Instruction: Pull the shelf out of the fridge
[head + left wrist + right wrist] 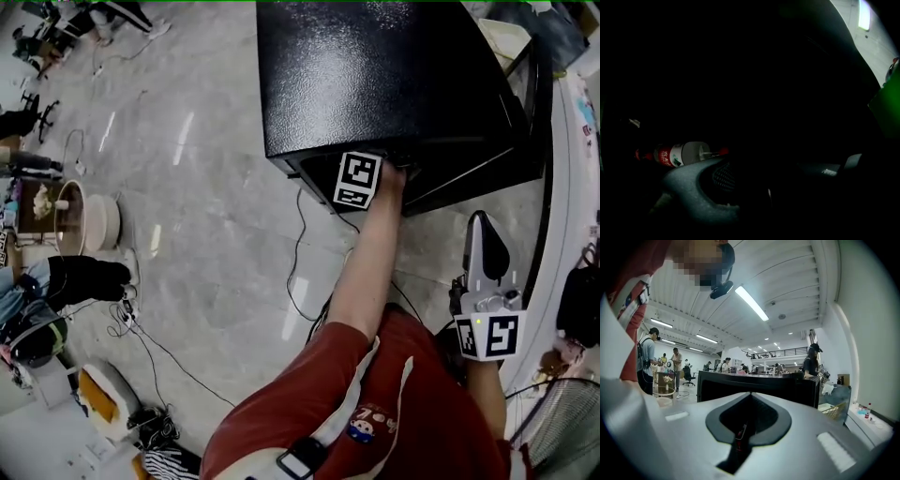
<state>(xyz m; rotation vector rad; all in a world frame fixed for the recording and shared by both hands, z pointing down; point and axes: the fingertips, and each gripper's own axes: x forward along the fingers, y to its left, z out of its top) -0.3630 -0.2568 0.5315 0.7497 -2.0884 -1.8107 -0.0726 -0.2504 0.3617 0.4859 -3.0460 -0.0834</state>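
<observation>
One fridge [375, 75]: black, boxy, pebble-textured on top, set on a glossy grey stone-look floor [216, 216], front cut off by the reaching arm [361, 272]. Two tools, each with one black-and-white marker cube. Left tool [773, 183] pushed inside the fridge, only its cube [357, 179] showing from above; jaws apart, grey and grainy, a mesh pad [723, 176] visible on one, the other barely made out. Nothing discernible between them in the dark. Shelf somewhere in that black interior, not distinguishable. One clear plastic bottle [675, 154] with a red-and-white label, lying on its side just past the left jaw. Right tool [483, 223] held back outside the fridge, well apart from it, smooth grey jaws together on nothing. Thin black cable [298, 253] trailing over the floor.
</observation>
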